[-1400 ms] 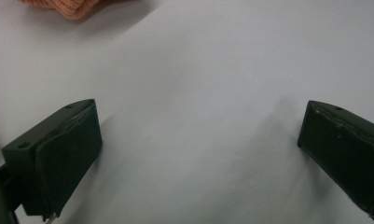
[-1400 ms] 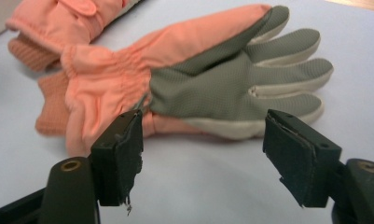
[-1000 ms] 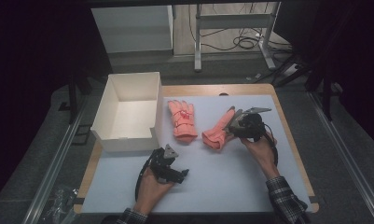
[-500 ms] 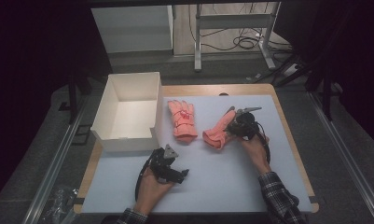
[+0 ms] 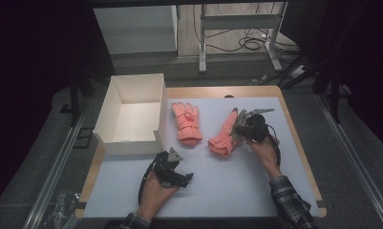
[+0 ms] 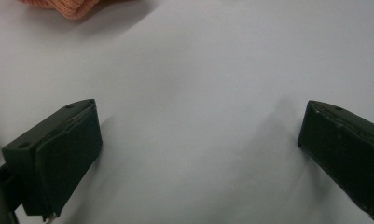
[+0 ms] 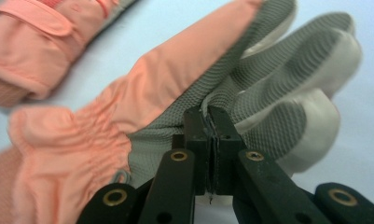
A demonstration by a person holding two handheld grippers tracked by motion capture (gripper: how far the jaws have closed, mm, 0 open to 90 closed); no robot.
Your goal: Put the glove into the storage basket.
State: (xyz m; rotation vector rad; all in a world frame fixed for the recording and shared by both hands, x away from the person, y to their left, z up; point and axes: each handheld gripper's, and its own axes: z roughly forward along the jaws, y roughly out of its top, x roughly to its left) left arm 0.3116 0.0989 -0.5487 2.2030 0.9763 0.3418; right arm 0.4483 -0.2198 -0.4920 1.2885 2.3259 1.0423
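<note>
The right tongs (image 5: 242,125) are pinching the right glove (image 5: 226,133) where its grey palm meets the fingers. In the right gripper view the right tongs (image 7: 211,122) are pressing flat together with a thin fold of the right glove's (image 7: 142,102) grey mesh caught at the tips; they have just been closing on it. The glove is lying on the desk (image 5: 237,191), right of centre, cuff pointing toward the person and fingers pointing away and to the right. Its salmon back and its grey, textured palm are both showing, the fingers bunching beside the tongs.

The left glove (image 5: 186,122) is lying flat just to the left of the held one, near but apart from it, fingers pointing away from the person, cuff toward them. In the right gripper view the left glove (image 7: 49,32) is sitting blurred at the upper left.

The left tongs (image 5: 179,177) are resting low over the desk near the person's edge, well apart from both gloves. In the left gripper view the left tongs (image 6: 201,158) are standing spread wide with bare white desk (image 6: 198,93) between them, and a salmon cuff (image 6: 75,7) is peeking in at the top edge.

A white open box (image 5: 132,114) is sitting at the desk's left side, just beside the left glove.
</note>
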